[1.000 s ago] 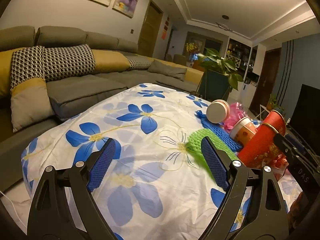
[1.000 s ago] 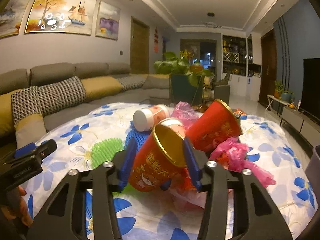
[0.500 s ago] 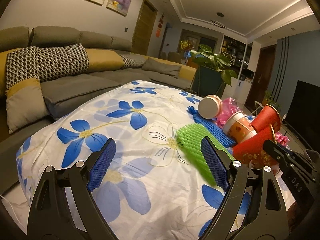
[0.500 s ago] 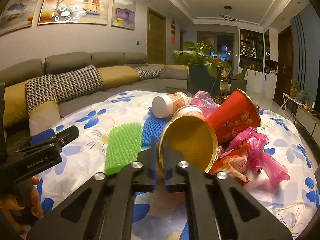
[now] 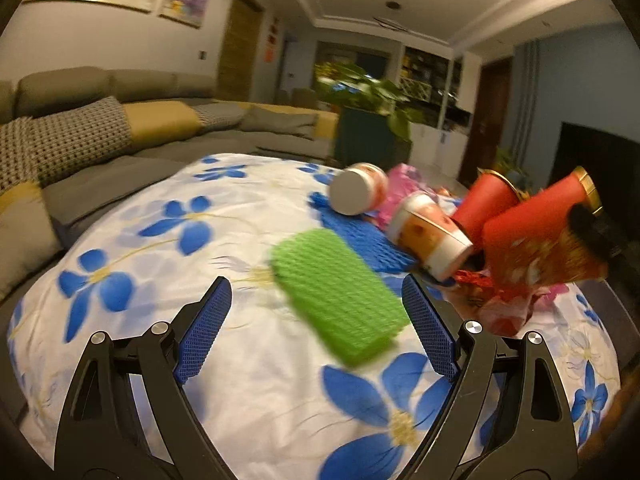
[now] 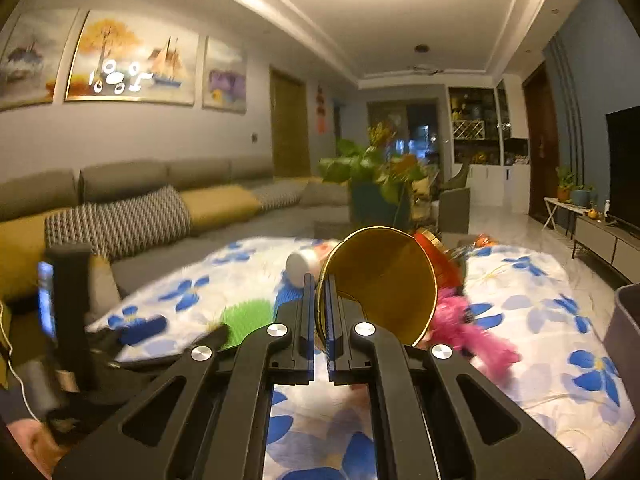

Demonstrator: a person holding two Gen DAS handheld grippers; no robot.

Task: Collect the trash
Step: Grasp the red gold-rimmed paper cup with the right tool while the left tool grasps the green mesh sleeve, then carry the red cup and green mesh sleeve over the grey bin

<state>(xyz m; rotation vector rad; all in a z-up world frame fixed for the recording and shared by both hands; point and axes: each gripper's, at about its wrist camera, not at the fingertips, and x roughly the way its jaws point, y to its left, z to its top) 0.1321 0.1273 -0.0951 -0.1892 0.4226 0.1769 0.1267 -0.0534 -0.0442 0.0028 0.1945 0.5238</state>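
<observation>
- Left wrist view, lower left to lower right: the left gripper (image 5: 316, 308) has its blue pads (image 5: 204, 332) spread wide and holds nothing. It hangs above the flowered cloth (image 5: 160, 264), probably so it can drop straight over a piece of litter.
- Centre of that view: the green foam net (image 5: 340, 296) lies flat on the cloth, in line with the open jaws but not touching them. I judge it the easiest next pick for this hand, being soft, flat and clear of the pile.
- Right of centre: a blue foam net (image 5: 360, 236) lies behind the green one. A white-bottomed cup (image 5: 356, 194) on its side and a patterned paper cup (image 5: 430, 236) rest at its far and right edges.
- Right edge: a red cup with a gold rim (image 5: 540, 232) sits tilted and raised above the red and pink wrappers; another red cup stands just behind it.
- Right wrist view, left side: the other handheld tool is seen blurred over the cloth.
- Centre: the right gripper (image 6: 319, 320) is pressed together on the rim wall of the red cup (image 6: 380, 280), whose gold inside faces the camera. Pinching the thin wall suits a light cup that is too wide to span.
- Lower right edge: a grey bin (image 6: 624, 328) stands beside the table, plausibly the cup's destination.
</observation>
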